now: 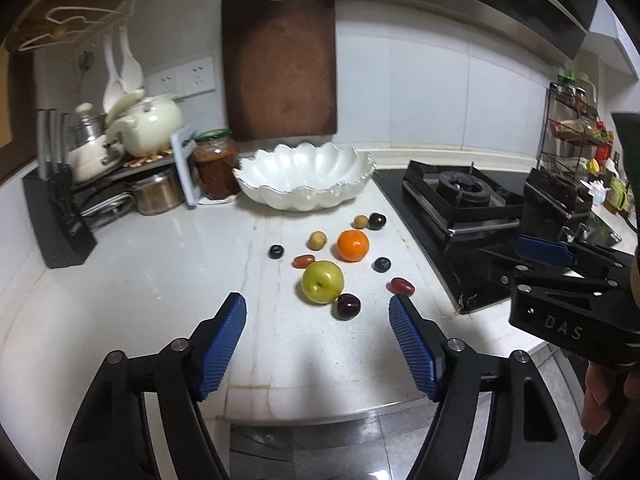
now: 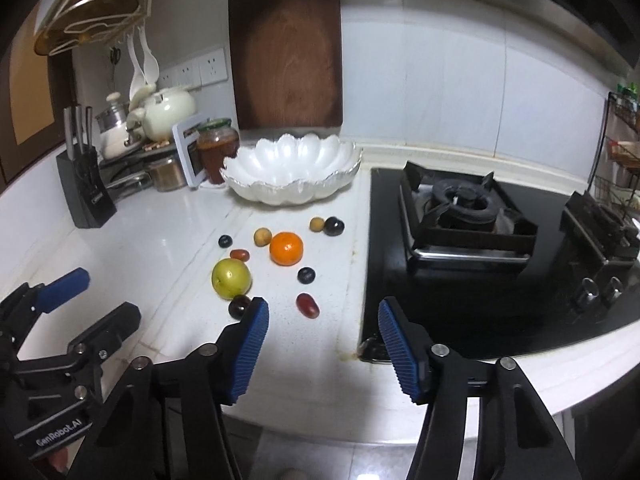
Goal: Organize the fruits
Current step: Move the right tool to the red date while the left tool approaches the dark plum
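Note:
Several fruits lie loose on the white counter: a green apple (image 1: 322, 281) (image 2: 231, 278), an orange (image 1: 352, 245) (image 2: 286, 248), dark plums (image 1: 347, 306) (image 2: 239, 306), red grapes (image 1: 402, 286) (image 2: 307, 305), blueberries (image 1: 382, 265) and small tan fruits (image 1: 317, 240). An empty white shell-shaped bowl (image 1: 306, 178) (image 2: 292, 174) stands behind them. My left gripper (image 1: 318, 312) is open and empty, above the counter just in front of the apple. My right gripper (image 2: 322, 318) is open and empty, near the counter's front edge, right of the fruits.
A black gas stove (image 2: 464, 216) fills the right side. A knife block (image 1: 56, 216), pots, a kettle and a jar (image 1: 216, 168) crowd the back left. A wooden cutting board (image 1: 280, 64) leans on the wall. A spice rack (image 1: 576, 132) stands far right.

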A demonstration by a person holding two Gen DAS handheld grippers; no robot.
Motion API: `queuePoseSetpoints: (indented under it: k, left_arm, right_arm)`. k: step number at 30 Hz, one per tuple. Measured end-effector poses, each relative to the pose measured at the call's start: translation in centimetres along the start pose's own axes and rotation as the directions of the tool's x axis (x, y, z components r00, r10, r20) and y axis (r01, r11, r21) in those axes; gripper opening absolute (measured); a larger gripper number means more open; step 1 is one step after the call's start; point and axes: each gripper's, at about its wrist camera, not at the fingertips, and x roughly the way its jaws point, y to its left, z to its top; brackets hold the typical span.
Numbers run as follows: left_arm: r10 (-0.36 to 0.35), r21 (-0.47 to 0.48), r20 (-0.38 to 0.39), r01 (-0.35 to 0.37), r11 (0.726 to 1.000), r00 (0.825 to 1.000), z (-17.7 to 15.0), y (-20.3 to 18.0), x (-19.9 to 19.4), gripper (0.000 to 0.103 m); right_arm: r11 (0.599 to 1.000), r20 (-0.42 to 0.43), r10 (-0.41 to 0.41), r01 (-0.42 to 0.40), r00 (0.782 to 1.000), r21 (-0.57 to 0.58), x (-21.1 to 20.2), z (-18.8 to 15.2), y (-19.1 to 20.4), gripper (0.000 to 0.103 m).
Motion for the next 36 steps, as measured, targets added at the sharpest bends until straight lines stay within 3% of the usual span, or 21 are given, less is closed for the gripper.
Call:
queuePoseSetpoints:
  k: [9, 16, 23, 28, 36]
  left_arm:
    - [-0.050, 0.011, -0.079, 0.051, 0.999, 0.996, 0.0, -0.5, 4.4, 0.061]
    - [-0.003, -0.015, -0.123, 0.001, 1.000, 0.992, -0.8, -1.5, 7.2, 0.055]
    - [0.031, -0.046, -0.149, -0.038, 0.998, 0.988, -1.8, -2.3, 9.3, 0.045]
    - [0.041, -0.056, -0.151, -0.050, 0.997, 0.988, -2.1, -2.6, 10.3, 0.044]
    - [0.039, -0.044, -0.156, -0.046, 0.998, 0.987, -2.1, -3.1, 11.7, 0.041]
  right_arm:
    - [0.999, -0.094, 0.042, -0.044, 0.995, -0.024, 4.4, 0.9, -0.2, 0.045]
    - [0.986, -0.167, 0.109, -0.128, 0.980, -0.104, 8.1, 0.8, -0.4, 0.040]
    - [0.974, -0.185, 0.145, -0.173, 0.972, -0.145, 10.5, 0.4, -1.0, 0.040]
    - [0.964, -0.192, 0.161, -0.196, 0.968, -0.179, 11.7, 0.1, -1.0, 0.031]
    - [0.944, -0.205, 0.198, -0.242, 0.959, -0.222, 12.9, 0.1, -0.4, 0.029]
